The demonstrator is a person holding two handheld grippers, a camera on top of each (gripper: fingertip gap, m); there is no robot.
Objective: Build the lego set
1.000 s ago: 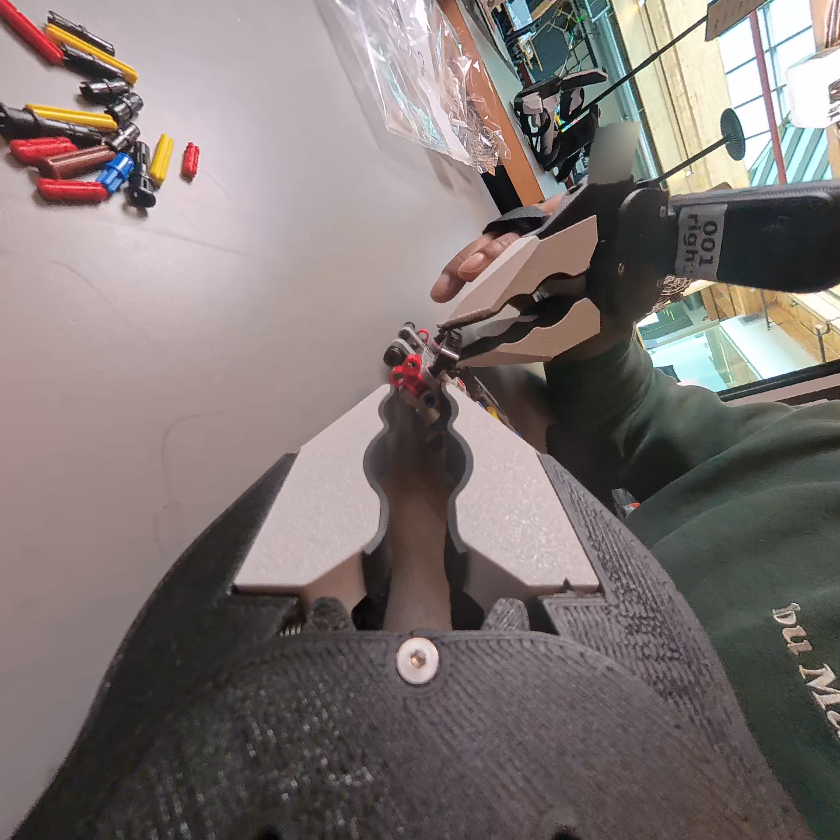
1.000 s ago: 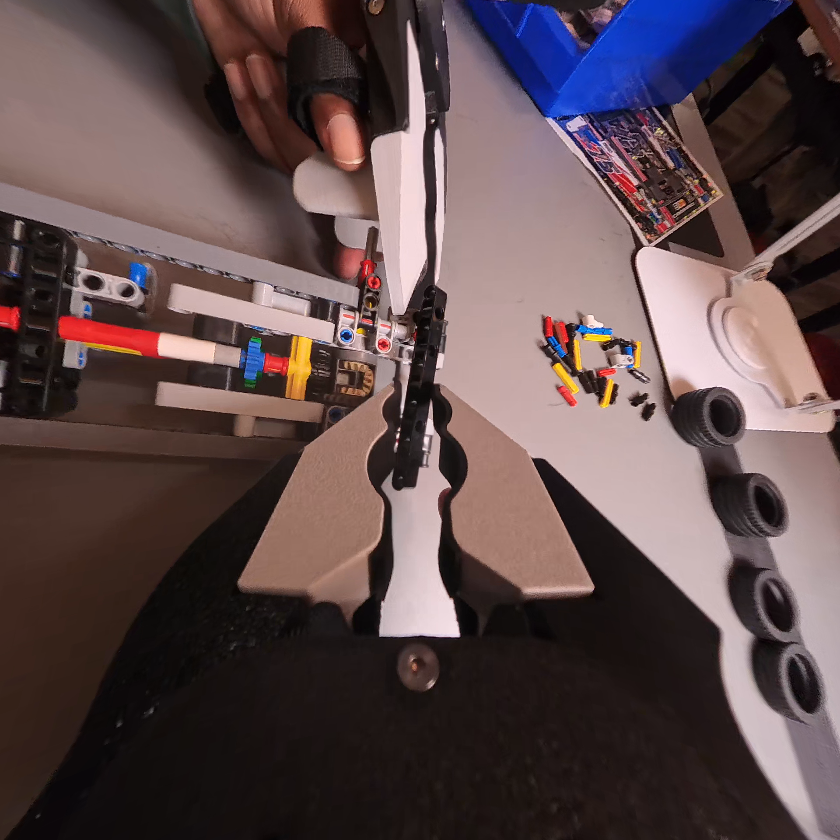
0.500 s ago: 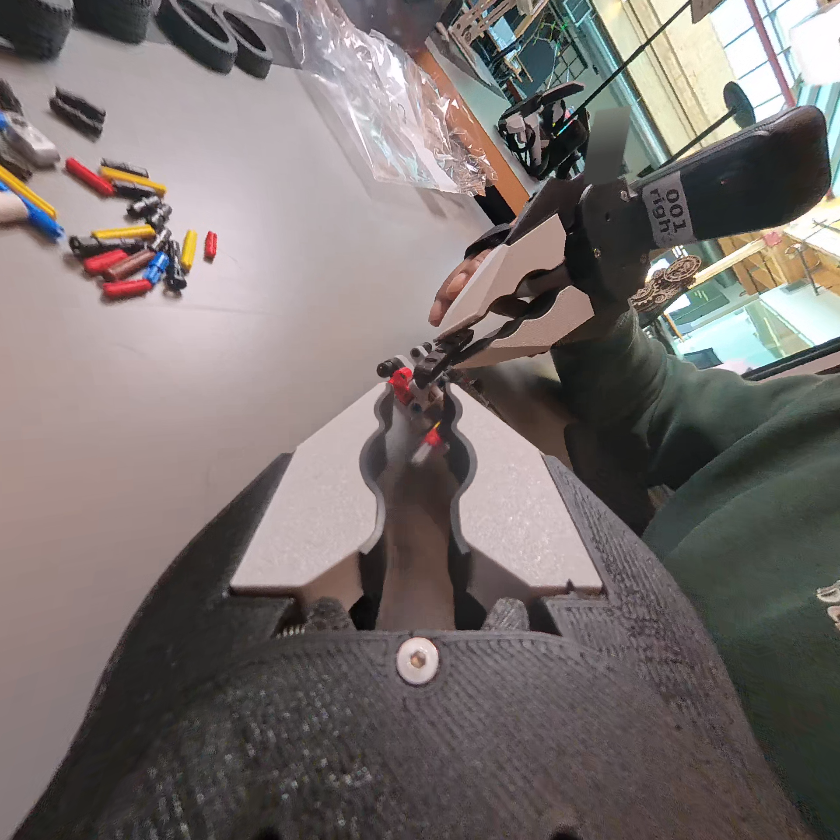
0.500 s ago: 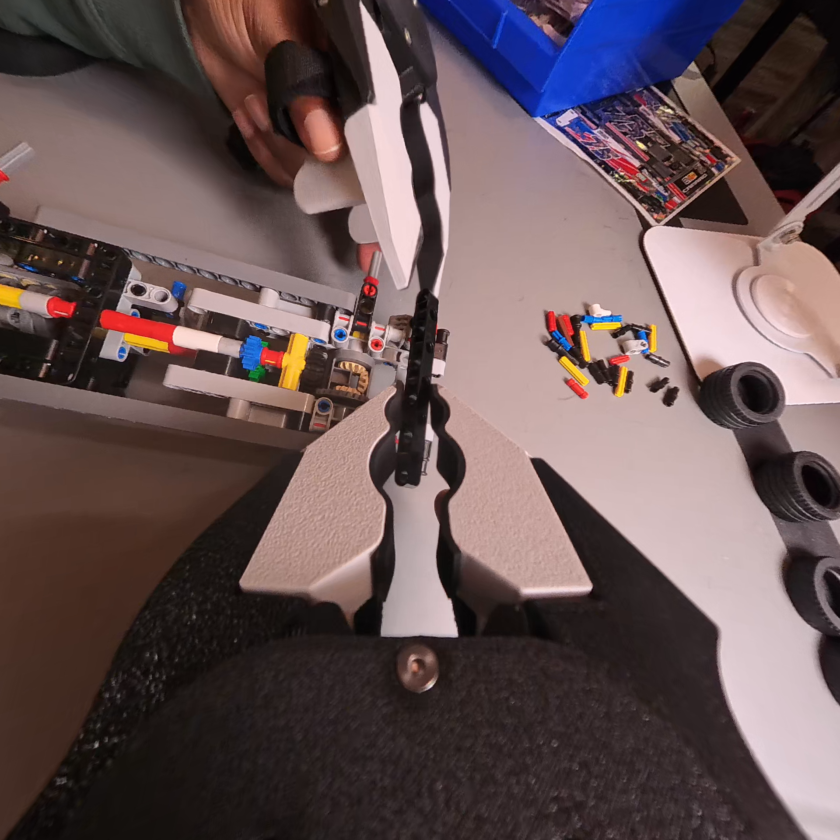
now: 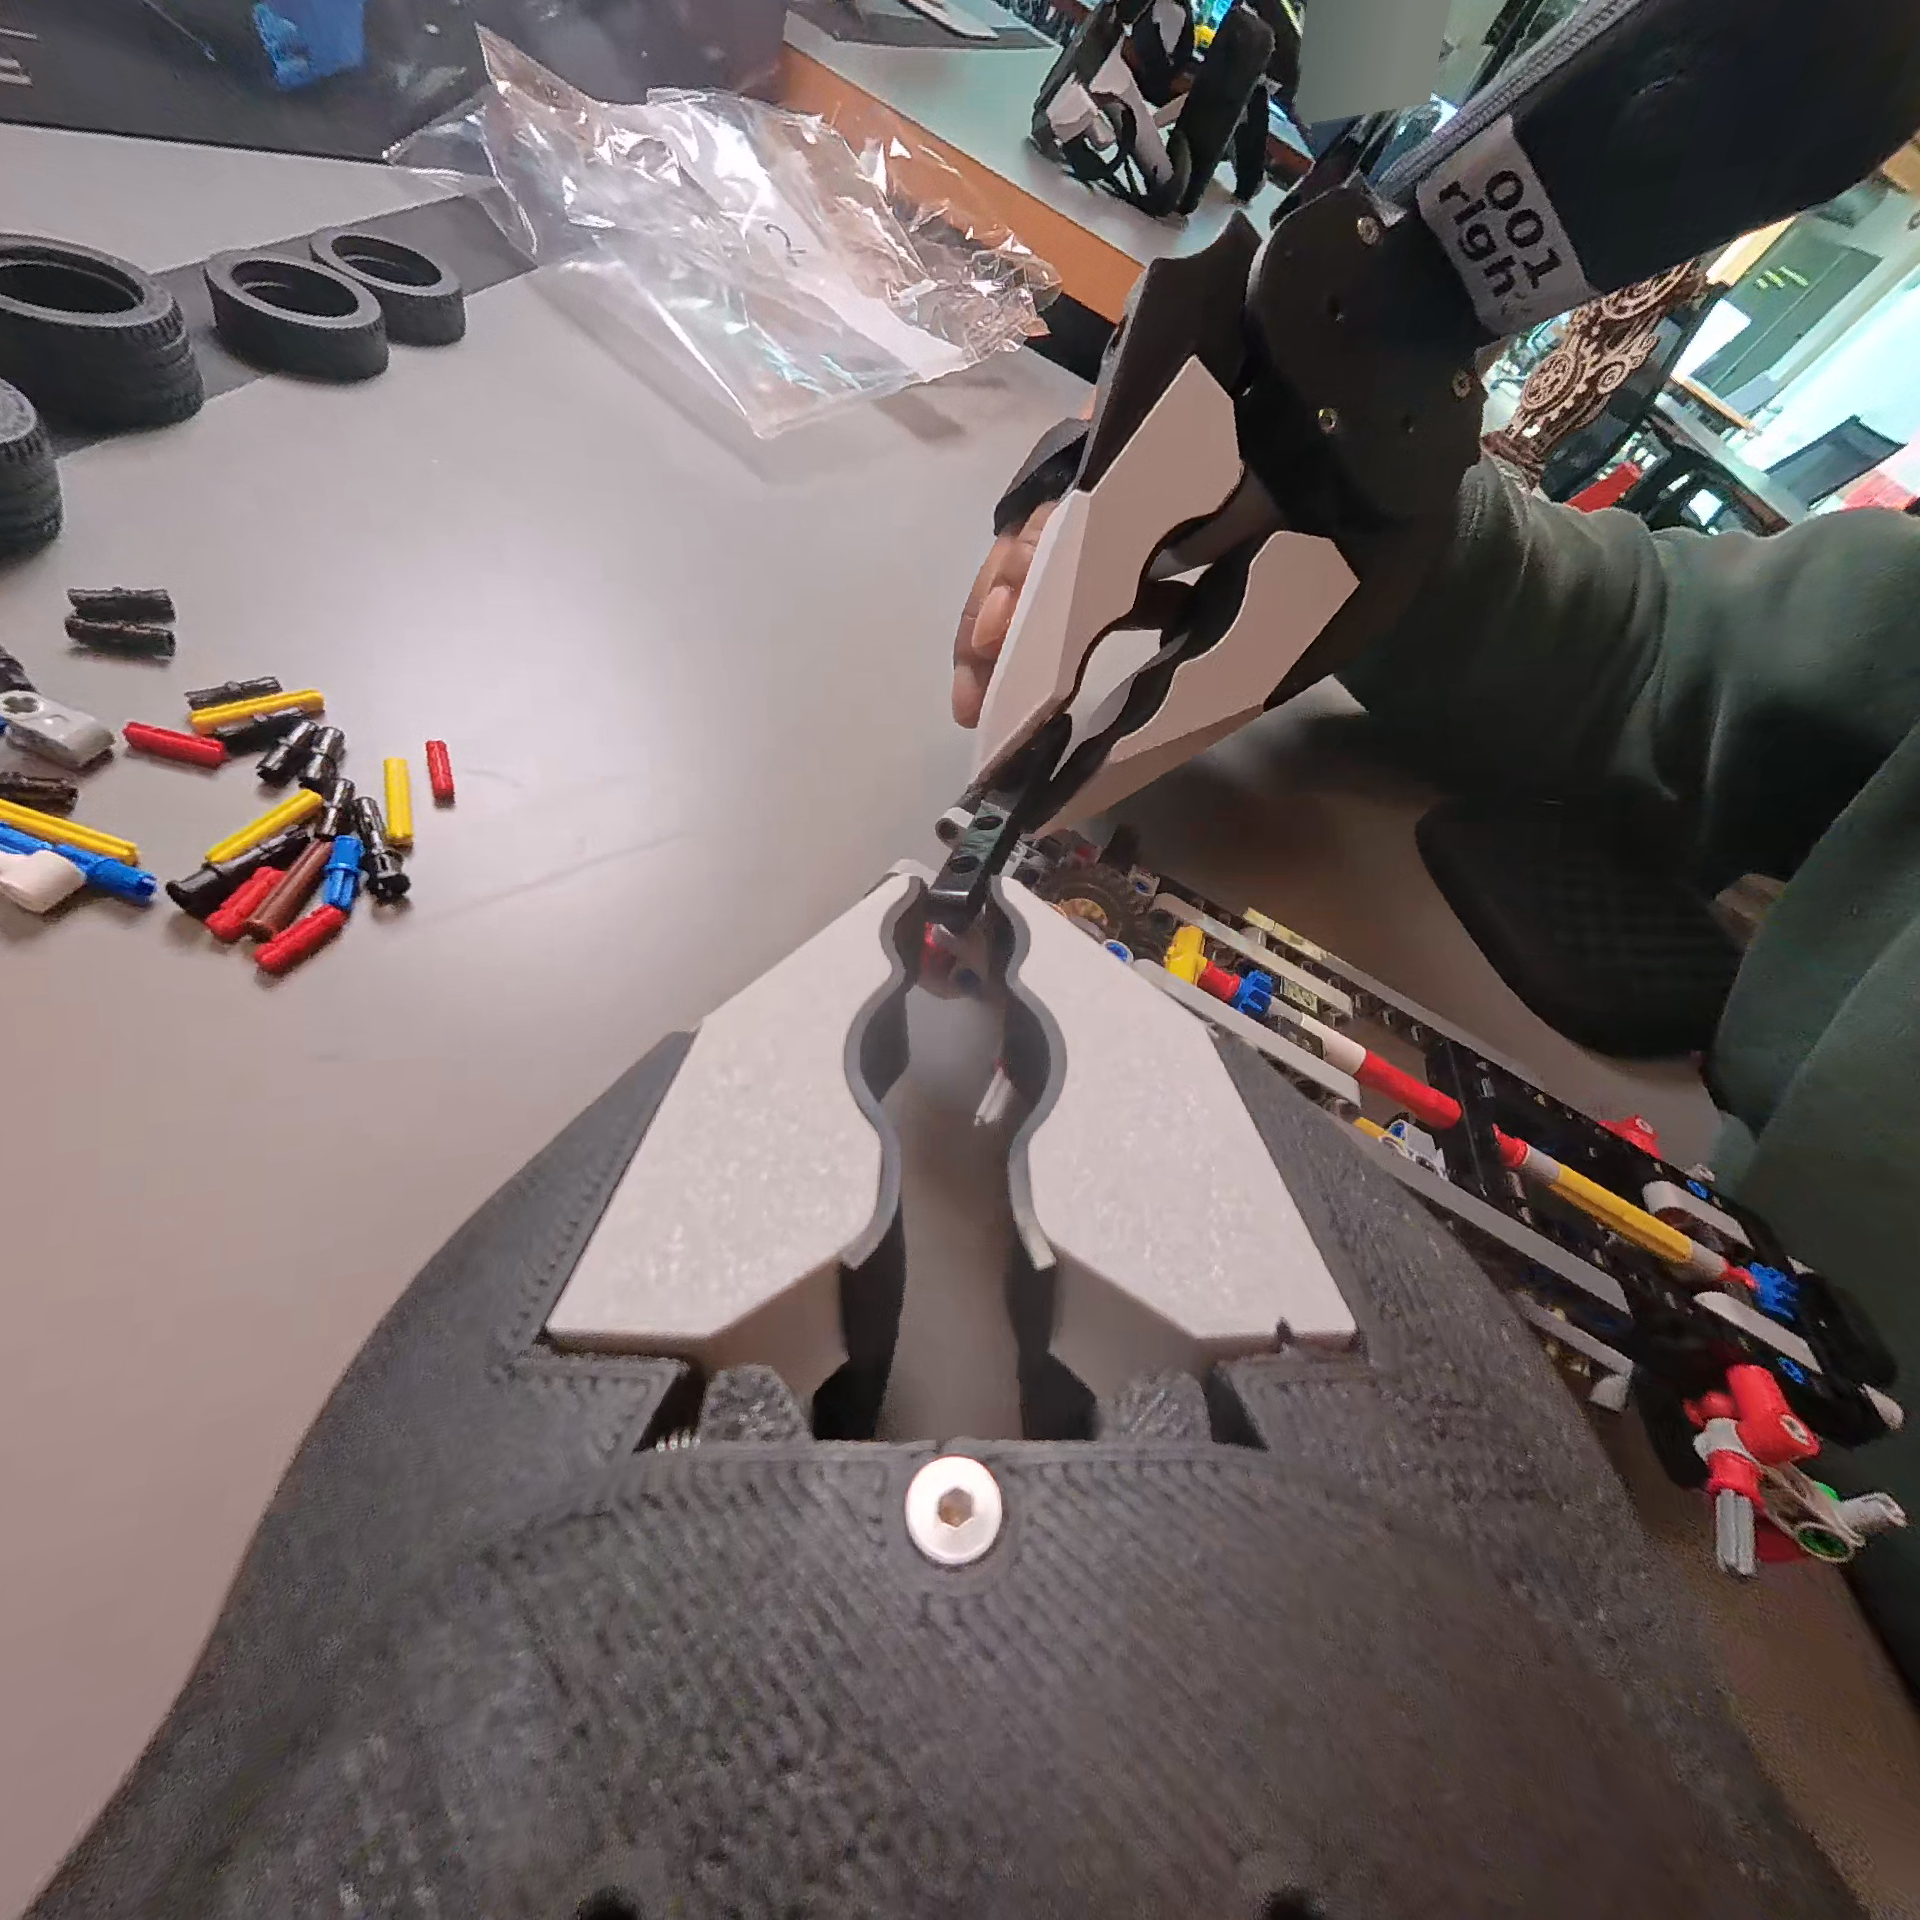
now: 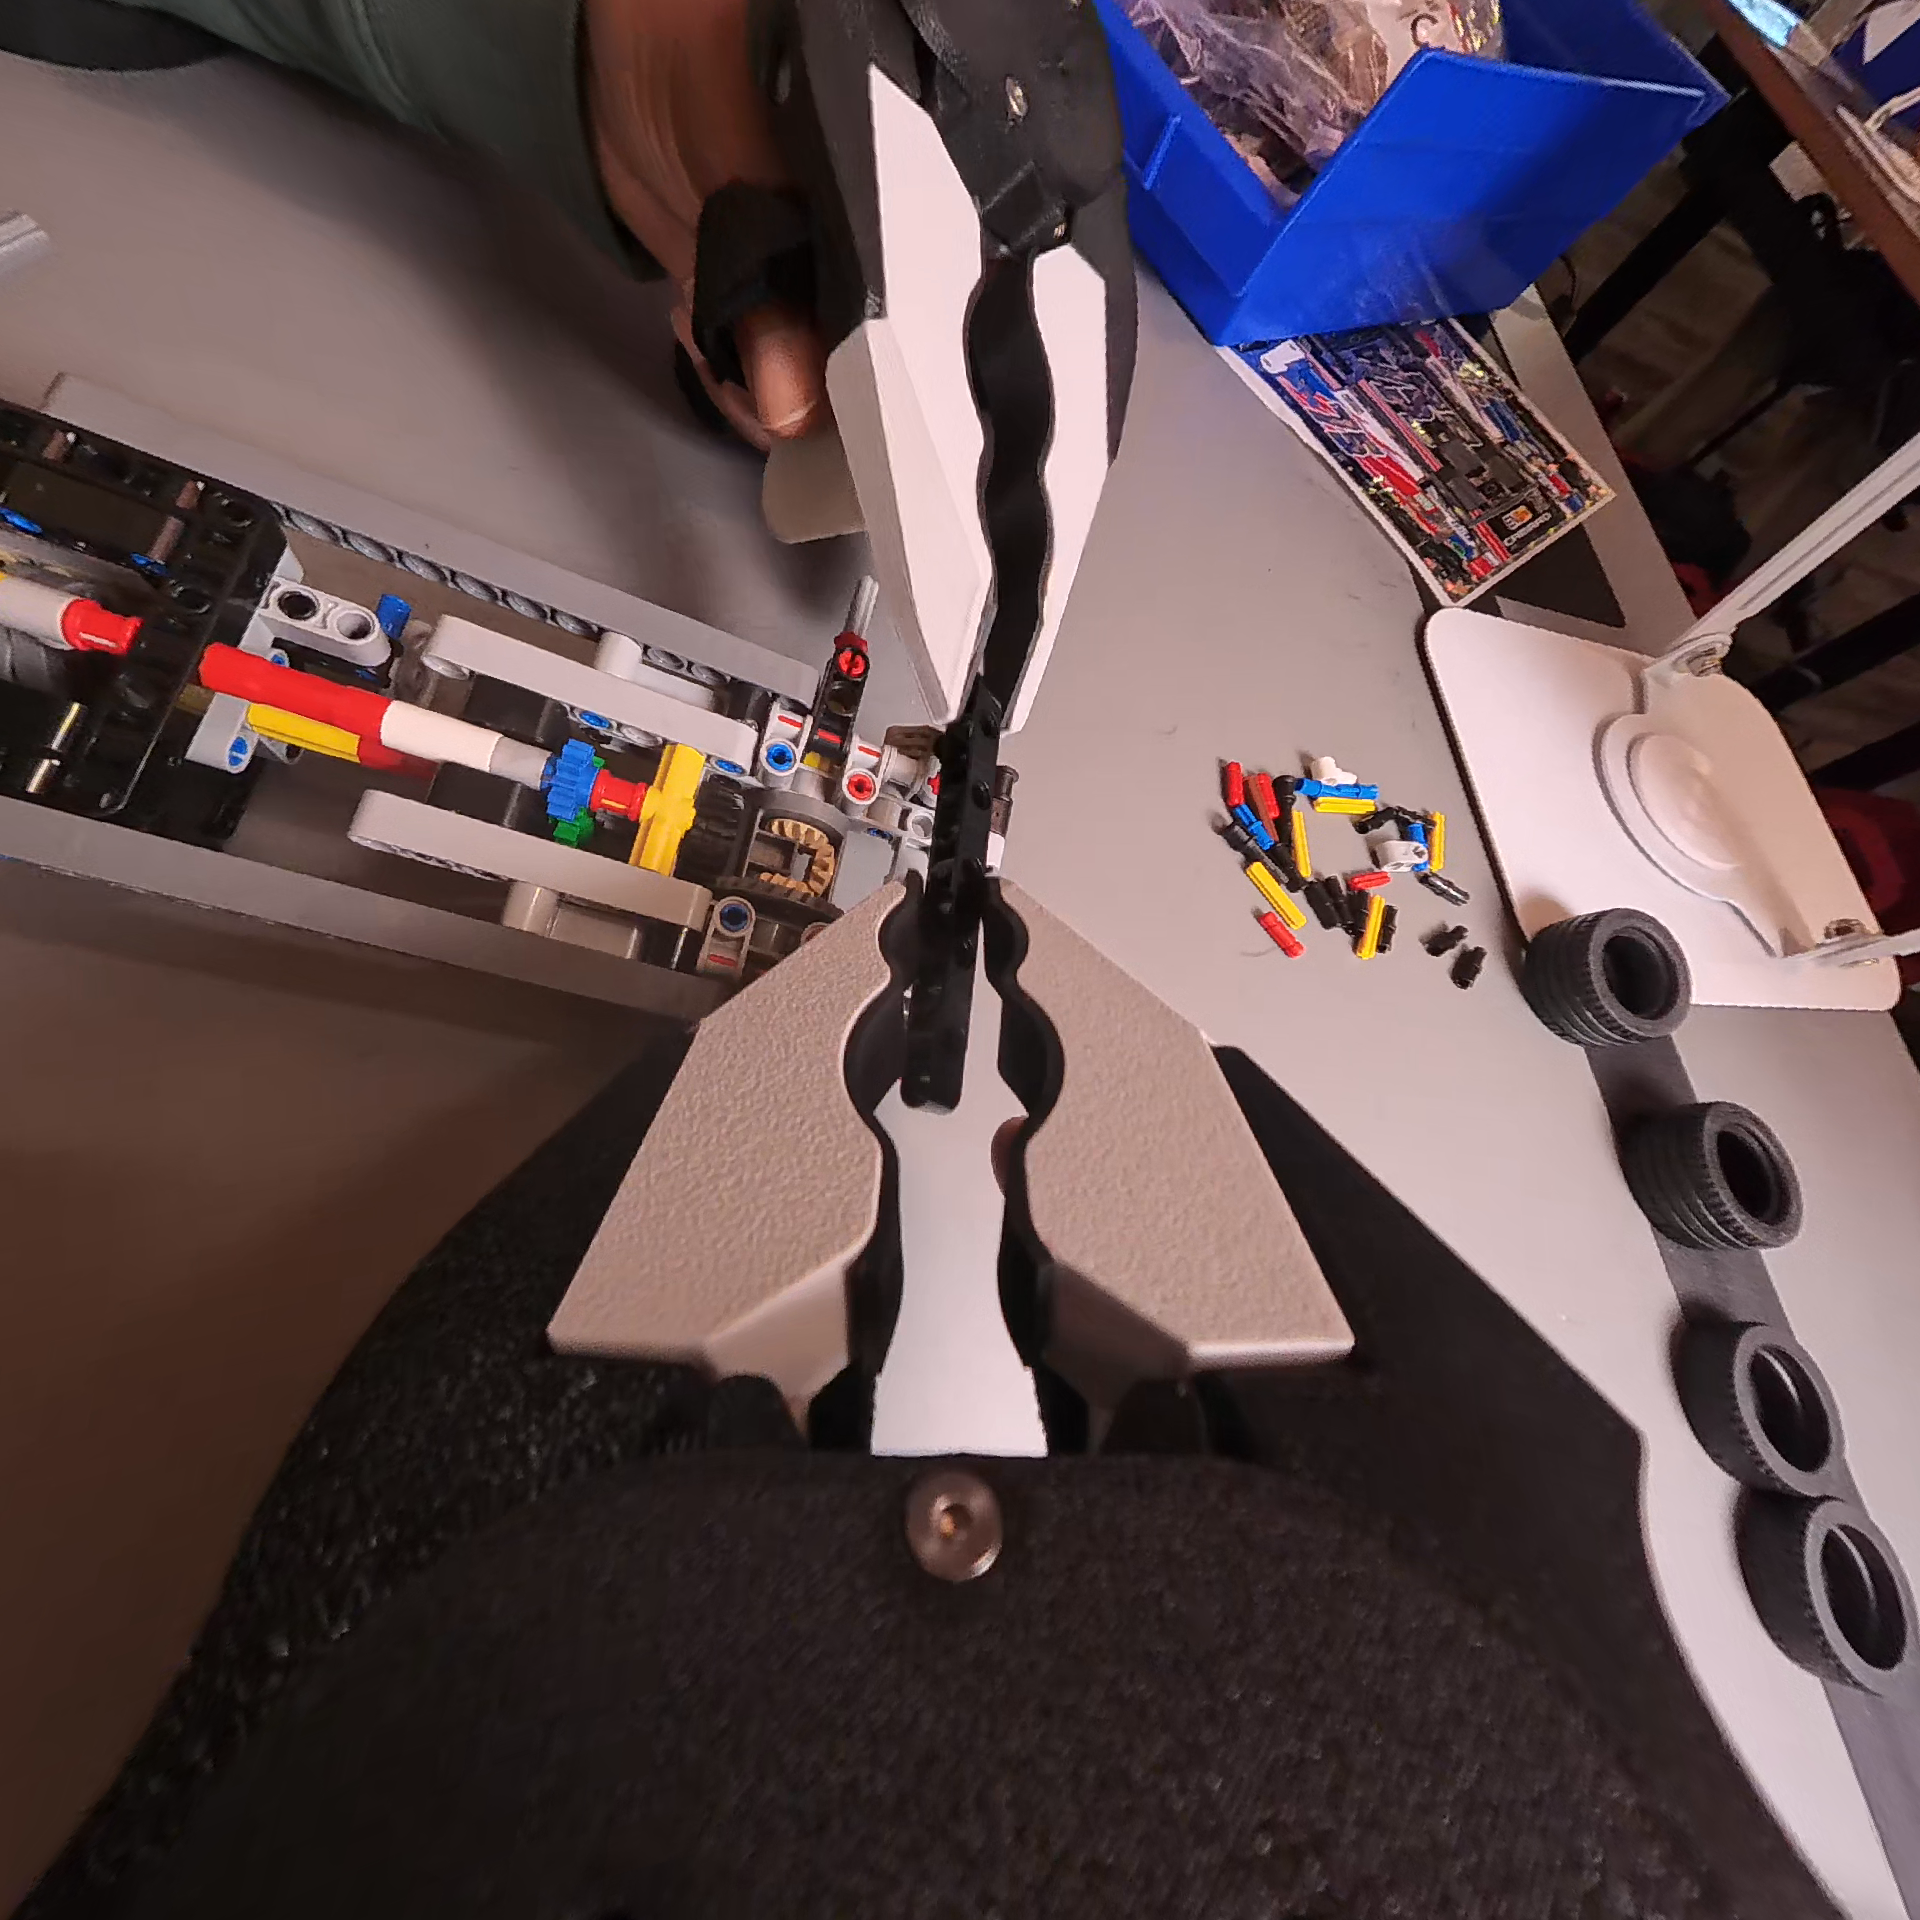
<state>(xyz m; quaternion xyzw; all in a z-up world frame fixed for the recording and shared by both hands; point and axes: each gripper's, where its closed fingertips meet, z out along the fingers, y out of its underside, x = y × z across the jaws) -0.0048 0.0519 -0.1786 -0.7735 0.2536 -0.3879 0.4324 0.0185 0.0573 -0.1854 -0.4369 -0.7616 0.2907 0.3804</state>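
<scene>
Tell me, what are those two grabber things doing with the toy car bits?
A person is building a lego set with a gripper in each hand. The right gripper is shut on a black beam with holes and holds it against the end of the long half-built chassis. The left gripper is pinching the chassis right at that same end. Loose coloured pins and four black tyres wait on the grey table.

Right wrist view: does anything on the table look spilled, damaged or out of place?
Nothing stands out. The long grey-and-black lego chassis lies flat on the grey table, the small coloured pins sit in one loose cluster, and the four black rubber tyres lie in a line. The right claw grips the black holed beam.
</scene>
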